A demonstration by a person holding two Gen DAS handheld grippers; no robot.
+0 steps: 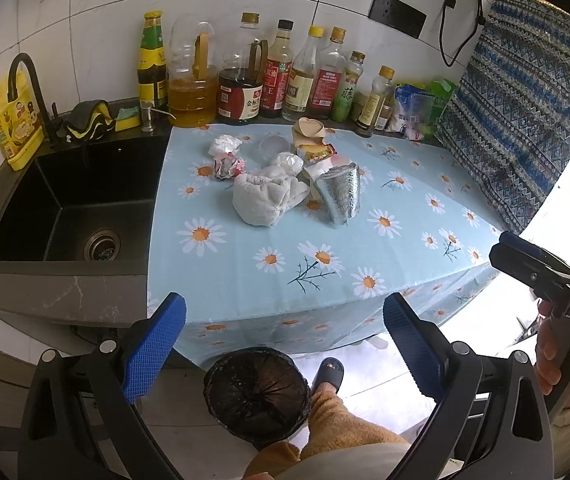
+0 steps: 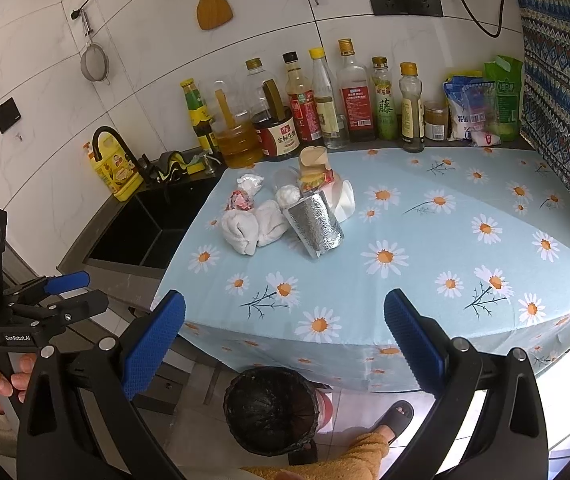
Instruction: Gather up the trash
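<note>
Both the left gripper (image 1: 284, 350) and right gripper (image 2: 284, 347) gape wide, empty, above the bin (image 1: 256, 394); trash pile (image 1: 285, 176) well beyond it

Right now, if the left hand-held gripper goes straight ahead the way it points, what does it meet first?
Probably the tablecloth, at its bare front part. The left hand-held gripper is open and empty, held off the table's front edge. The towel and foil pouch lie further along that line. Depth is uncertain.
</note>
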